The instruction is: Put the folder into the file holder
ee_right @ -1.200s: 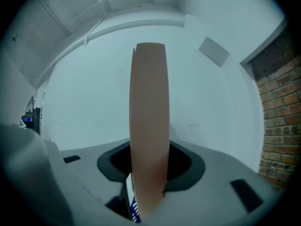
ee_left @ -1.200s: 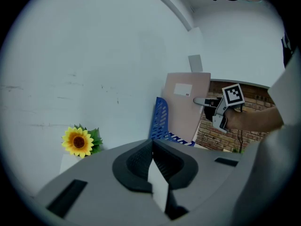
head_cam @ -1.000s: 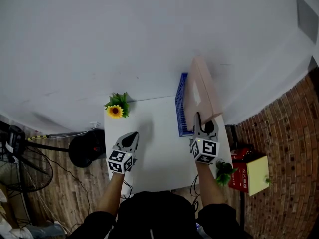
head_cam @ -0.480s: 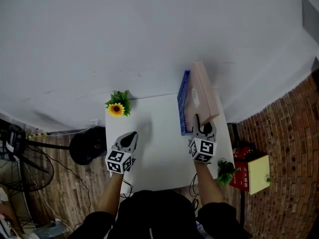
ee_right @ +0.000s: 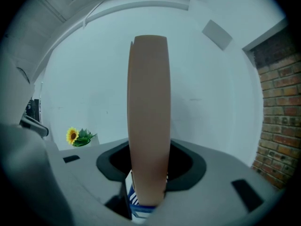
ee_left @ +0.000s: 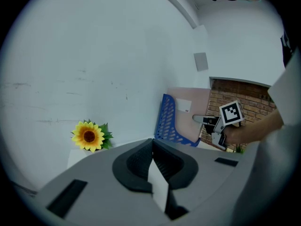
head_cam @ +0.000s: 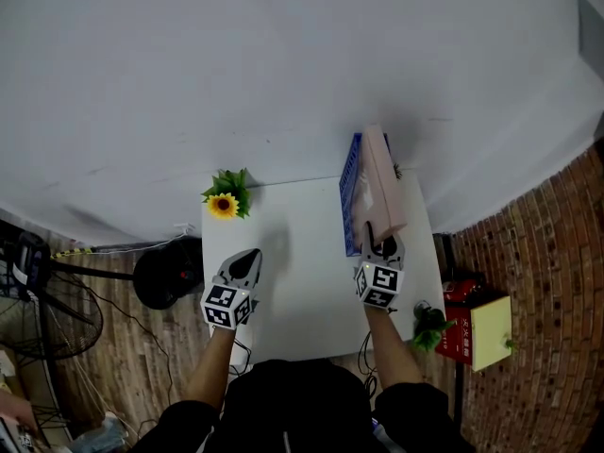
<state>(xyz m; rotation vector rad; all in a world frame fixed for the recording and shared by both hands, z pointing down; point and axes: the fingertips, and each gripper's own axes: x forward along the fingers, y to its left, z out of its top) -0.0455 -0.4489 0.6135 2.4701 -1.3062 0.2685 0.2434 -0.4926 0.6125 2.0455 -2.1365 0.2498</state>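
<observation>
Right claw (head_cam: 381, 244) opening on folder (head_cam: 379, 182) in file holder (head_cam: 348, 196); left claw (head_cam: 251, 255) pressed together

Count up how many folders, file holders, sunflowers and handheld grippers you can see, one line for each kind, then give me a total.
folder: 1
file holder: 1
sunflower: 1
grippers: 2, the left gripper and the right gripper
Total: 5
</observation>
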